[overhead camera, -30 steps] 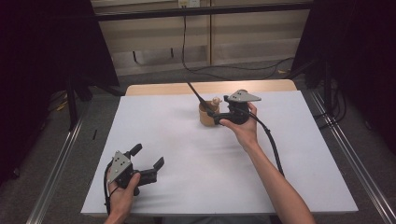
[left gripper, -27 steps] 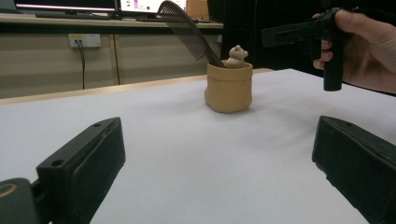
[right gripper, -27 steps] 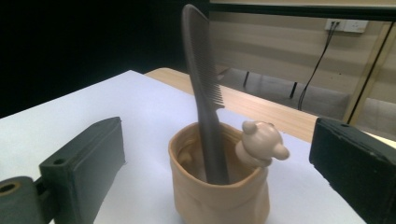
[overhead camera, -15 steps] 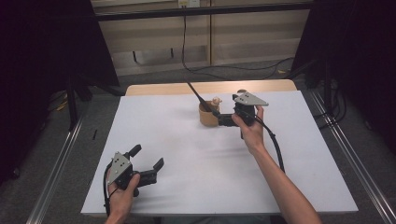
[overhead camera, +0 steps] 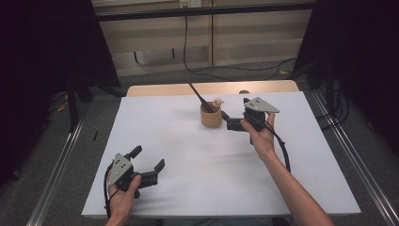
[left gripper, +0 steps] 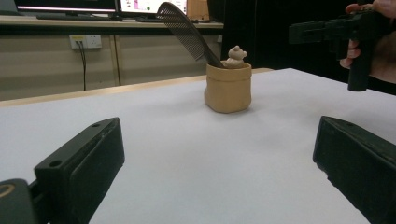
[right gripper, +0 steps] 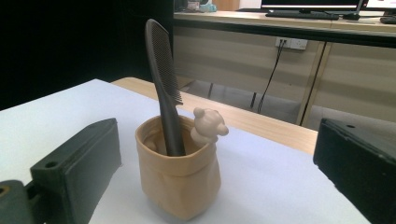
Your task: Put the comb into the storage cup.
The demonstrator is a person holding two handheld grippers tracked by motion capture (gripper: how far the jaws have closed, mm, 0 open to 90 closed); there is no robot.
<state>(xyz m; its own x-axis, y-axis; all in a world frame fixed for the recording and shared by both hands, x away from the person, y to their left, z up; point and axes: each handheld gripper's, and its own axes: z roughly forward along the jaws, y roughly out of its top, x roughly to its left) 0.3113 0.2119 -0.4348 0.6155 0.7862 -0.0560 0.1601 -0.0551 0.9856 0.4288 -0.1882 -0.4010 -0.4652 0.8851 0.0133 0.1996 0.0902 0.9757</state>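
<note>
Right hand-held gripper (overhead camera: 227,123): jaws spread wide, just opened further, nothing between them. It sits just right of the pot (overhead camera: 210,114), jaws pointing at it, apart from its wall. In the right gripper view the pot stands between and beyond the two jaws, untouched.

Pot: tan, soft-sided, upright on the desk (overhead camera: 197,165), far-centre, near the back edge. A dark comb (overhead camera: 196,95) stands in it, leaning back and to the left, teeth end high. A small bear figure (overhead camera: 218,101) sits at the rim on the right-hand side.

Left hand-held gripper (overhead camera: 149,168): jaws spread, empty, low over the near-left part of the desk, close to the front edge. Well apart from the pot. In the left gripper view, bare white surface lies between its jaws and the pot (left gripper: 228,87); the right hand-held gripper (left gripper: 327,30) shows at upper right.

Room: the white top is bare on all sides of the pot. A strip of wood (overhead camera: 160,89) shows along the back edge, close behind the pot. The right gripper's cable (overhead camera: 282,146) trails along the forearm toward the front. Floor rails (overhead camera: 56,165) run along both sides of the desk; a wall cable (overhead camera: 186,42) hangs well behind.
</note>
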